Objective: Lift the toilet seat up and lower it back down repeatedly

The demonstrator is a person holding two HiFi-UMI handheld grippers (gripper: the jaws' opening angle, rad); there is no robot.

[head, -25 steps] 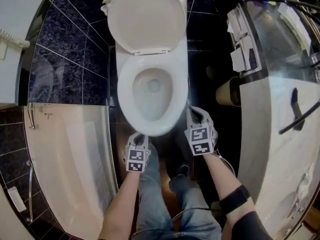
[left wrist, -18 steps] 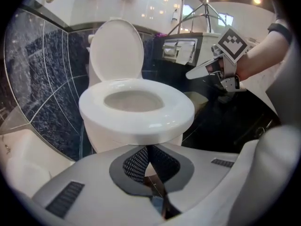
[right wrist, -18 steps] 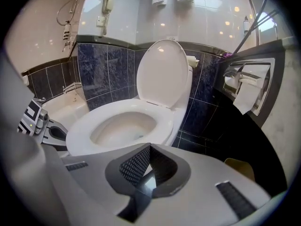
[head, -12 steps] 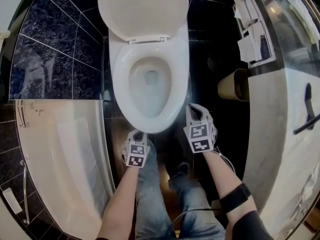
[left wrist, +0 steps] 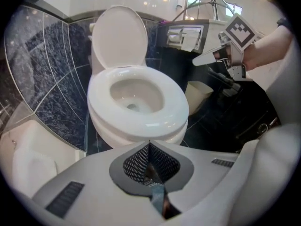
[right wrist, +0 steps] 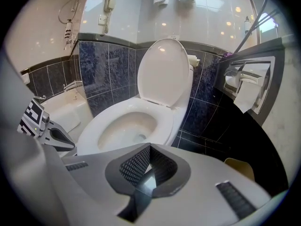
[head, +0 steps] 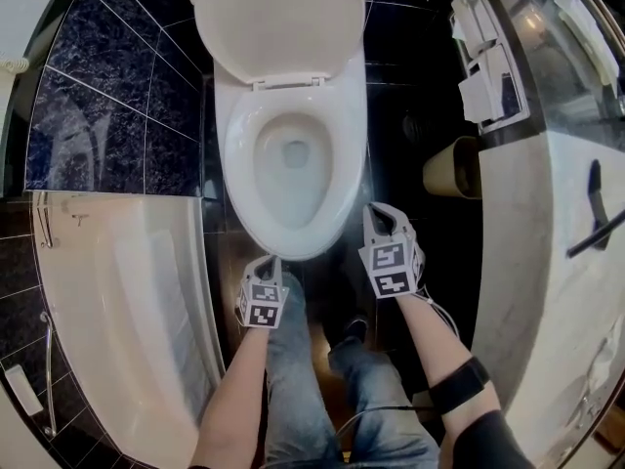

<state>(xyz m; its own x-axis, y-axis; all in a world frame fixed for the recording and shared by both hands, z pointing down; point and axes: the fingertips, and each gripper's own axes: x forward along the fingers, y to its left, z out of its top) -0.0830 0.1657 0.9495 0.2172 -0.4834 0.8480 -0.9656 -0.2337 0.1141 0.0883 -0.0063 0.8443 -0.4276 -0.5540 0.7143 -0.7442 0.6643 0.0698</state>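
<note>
The white toilet (head: 293,164) stands in the middle of the head view with its lid (head: 278,22) tilted up against the back. Its seat ring (left wrist: 141,119) lies flat on the bowl. My left gripper (head: 270,262) hovers just off the front rim, slightly left, its jaws together with nothing in them. My right gripper (head: 376,213) hangs beside the bowl's front right, apart from it, also shut and empty. The left gripper view looks over shut jaws (left wrist: 149,142) at the seat's front edge, and the right gripper (left wrist: 202,58) shows there too. The right gripper view has its jaws (right wrist: 149,146) closed before the bowl (right wrist: 124,128).
A white bathtub (head: 117,311) runs along the left. A paper holder (head: 488,66) and a tan bin (head: 454,169) sit at the right, by a pale counter (head: 557,262). The person's legs (head: 322,379) stand on the dark tiled floor below the bowl.
Both grippers have sunk a little at the front of the bowl, the left one more. The toilet now sits higher in the head view. Seat and lid have not moved.
</note>
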